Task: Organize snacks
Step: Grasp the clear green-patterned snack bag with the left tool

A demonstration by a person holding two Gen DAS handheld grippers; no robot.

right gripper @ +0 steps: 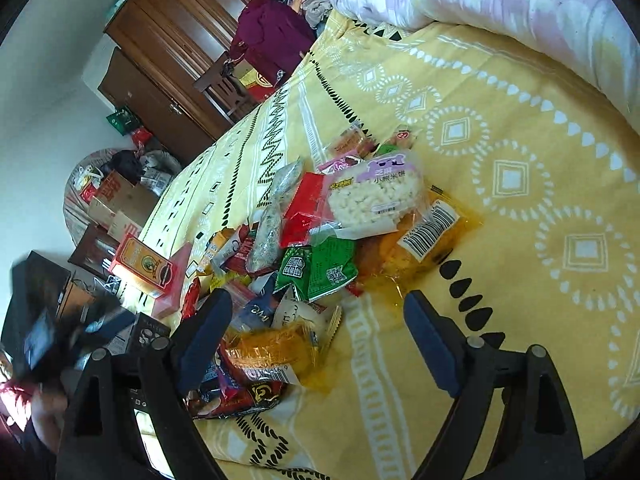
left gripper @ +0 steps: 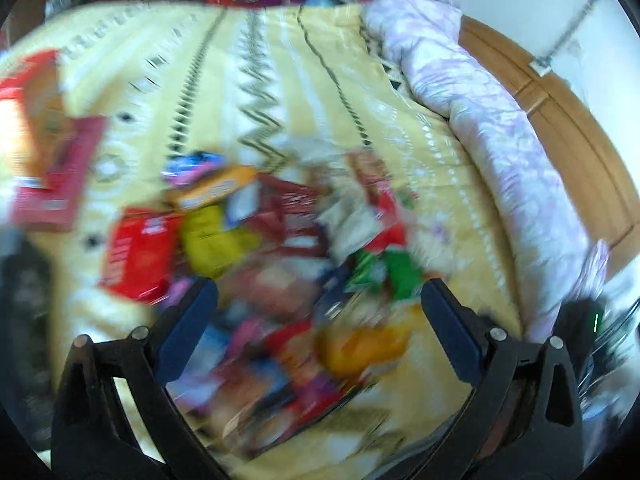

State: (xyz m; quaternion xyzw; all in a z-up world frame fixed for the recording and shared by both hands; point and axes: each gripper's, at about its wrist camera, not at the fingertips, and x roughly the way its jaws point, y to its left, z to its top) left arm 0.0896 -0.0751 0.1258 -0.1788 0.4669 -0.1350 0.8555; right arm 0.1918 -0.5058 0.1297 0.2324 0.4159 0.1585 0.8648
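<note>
A heap of snack packets [right gripper: 304,264] lies on a yellow patterned bedspread [right gripper: 520,128]. On top is a clear bag of white rice puffs [right gripper: 376,196], with green packets [right gripper: 320,268] and an orange bag with a barcode [right gripper: 428,232] beside it. A yellow-wrapped packet [right gripper: 272,352] lies nearest. My right gripper [right gripper: 318,300] hangs open over the heap's near edge, nothing between its fingers. The left wrist view is blurred: the same heap [left gripper: 288,260] shows as streaked colours, and my left gripper [left gripper: 318,292] is open above it, holding nothing.
A red box [right gripper: 142,266] lies at the bed's left edge, also seen as red boxes [left gripper: 48,152] at the left. A rolled lilac quilt [right gripper: 500,4] lines the far side. Wooden cabinets [right gripper: 160,60] and floor clutter [right gripper: 116,196] stand beyond the bed.
</note>
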